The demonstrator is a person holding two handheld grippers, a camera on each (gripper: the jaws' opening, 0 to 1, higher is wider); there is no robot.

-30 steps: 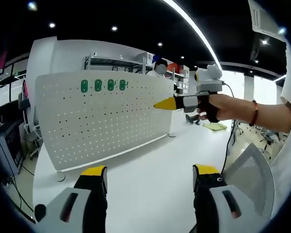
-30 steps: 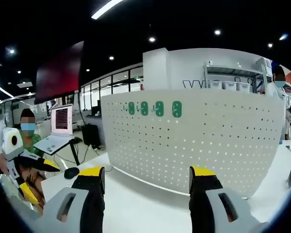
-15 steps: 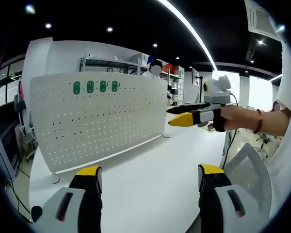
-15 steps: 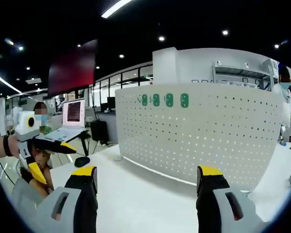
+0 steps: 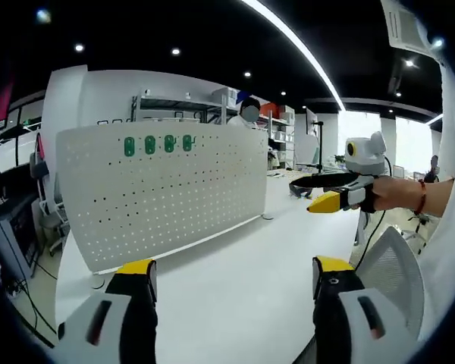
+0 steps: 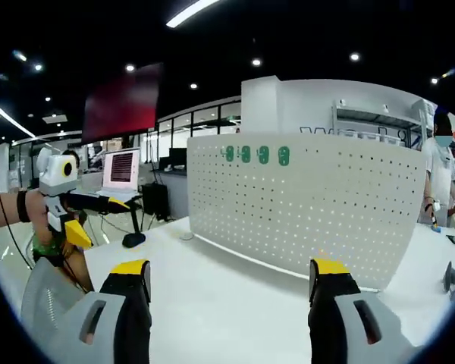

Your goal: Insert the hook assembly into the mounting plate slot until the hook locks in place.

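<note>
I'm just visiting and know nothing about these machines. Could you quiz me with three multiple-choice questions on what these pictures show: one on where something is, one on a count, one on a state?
1. Where do the green hooks sit on the white pegboard?
A. In a row near its top edge
B. Along its bottom edge
C. Lying flat on the table

2. How many green hooks are on the board?
A. Two
B. Four
C. Seven

3. What state are the left tongs and right tongs in?
A. Both shut on a hook
B. One shut on the board's edge
C. Both open, holding nothing

Answers:
1. A: the green hooks line up near the top of the pegboard, which stands on the white table.
2. B: four show in both views.
3. C: the left tongs and right tongs each show a wide, empty gap between their yellow tips.
</note>
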